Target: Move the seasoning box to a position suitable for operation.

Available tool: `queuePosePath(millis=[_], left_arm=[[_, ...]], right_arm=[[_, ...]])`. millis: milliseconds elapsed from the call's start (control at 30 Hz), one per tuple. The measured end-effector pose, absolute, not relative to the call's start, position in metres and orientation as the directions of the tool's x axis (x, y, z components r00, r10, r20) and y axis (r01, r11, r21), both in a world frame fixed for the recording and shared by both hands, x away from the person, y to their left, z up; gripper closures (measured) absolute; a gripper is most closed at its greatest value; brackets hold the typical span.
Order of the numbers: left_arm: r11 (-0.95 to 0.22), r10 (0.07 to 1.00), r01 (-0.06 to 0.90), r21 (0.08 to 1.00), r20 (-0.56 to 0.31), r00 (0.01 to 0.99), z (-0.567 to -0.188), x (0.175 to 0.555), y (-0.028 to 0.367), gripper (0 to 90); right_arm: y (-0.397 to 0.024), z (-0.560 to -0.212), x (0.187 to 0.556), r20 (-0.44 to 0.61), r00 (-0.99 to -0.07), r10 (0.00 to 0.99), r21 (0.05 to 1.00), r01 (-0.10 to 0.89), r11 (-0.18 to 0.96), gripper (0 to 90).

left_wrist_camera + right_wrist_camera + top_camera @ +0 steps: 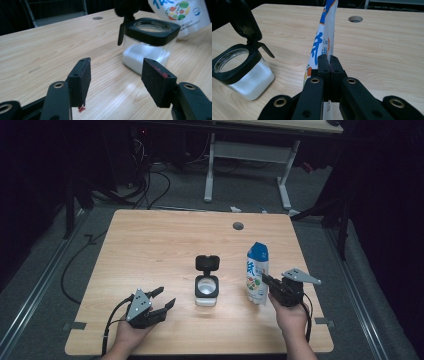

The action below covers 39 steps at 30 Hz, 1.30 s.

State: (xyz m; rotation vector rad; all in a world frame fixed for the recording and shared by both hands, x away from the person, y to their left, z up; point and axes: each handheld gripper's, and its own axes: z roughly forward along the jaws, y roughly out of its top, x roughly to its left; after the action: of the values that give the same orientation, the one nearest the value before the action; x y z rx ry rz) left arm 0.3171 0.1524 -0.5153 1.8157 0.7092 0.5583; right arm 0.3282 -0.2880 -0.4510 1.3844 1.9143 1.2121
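Standing upright on the table (pixel 150 240), the pouch (pixel 257 270) is pinched at its edge by the right gripper (pixel 265 281), whose 2 jaws are pressed together on the thin film. In the right gripper view the pouch (pixel 324 42) rises straight up from between the closed jaws of that gripper (pixel 329 65), edge-on, with blue lettering and a bit of fruit print on its white side. A hand (pixel 290 317) holds this gripper from below, at the table's right front.

Just left of the pouch sits the jar (pixel 206 290), a clear square one with a black collar and white powder filling its lower part. Its black lid (pixel 207 262) is flipped up and back on a hinge, leaving the round mouth uncovered. Jar and pouch stand near each other but apart. In the right gripper view the jar (pixel 243 75) is at the left with the lid (pixel 244 21) tilted above it.

The left gripper (pixel 162 301) rests low at the table's left front, held by the other hand (pixel 131 335), its jaws spread with nothing between them. In the left gripper view its gripper (pixel 116 78) points toward the jar (pixel 147 47), which stands beyond the pads and clear of them, and the bottom of the pouch (pixel 182 12) shows behind the jar. A red smear marks the right pad (pixel 158 80).

A round hole (pixel 238 226) lies in the table's far side.
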Motion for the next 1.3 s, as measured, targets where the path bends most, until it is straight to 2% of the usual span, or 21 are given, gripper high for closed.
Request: queuePosePath(millis=[233, 600, 1300], left_arm=[[-0.292, 0.730, 0.233, 0.927, 0.059, 0.681, -0.517, 0.324, 0.173, 40.3], [-0.240, 0.767, 0.296, 0.925, -0.007, 0.642, -0.519, 0.330, 0.205, 40.1], [-0.227, 0.774, 0.301, 0.926, -0.016, 0.633, -0.519, 0.332, 0.211, 39.5]], right_arm=[[-0.286, -0.458, 0.325, 0.104, -0.377, 0.921, 0.887, 0.453, 0.085, 90.0], [-0.288, -0.464, 0.325, 0.122, -0.365, 0.923, 0.912, 0.409, 0.041, 90.0], [-0.298, -0.469, 0.352, 0.098, -0.312, 0.945, 0.940, 0.340, 0.015, 90.0]])
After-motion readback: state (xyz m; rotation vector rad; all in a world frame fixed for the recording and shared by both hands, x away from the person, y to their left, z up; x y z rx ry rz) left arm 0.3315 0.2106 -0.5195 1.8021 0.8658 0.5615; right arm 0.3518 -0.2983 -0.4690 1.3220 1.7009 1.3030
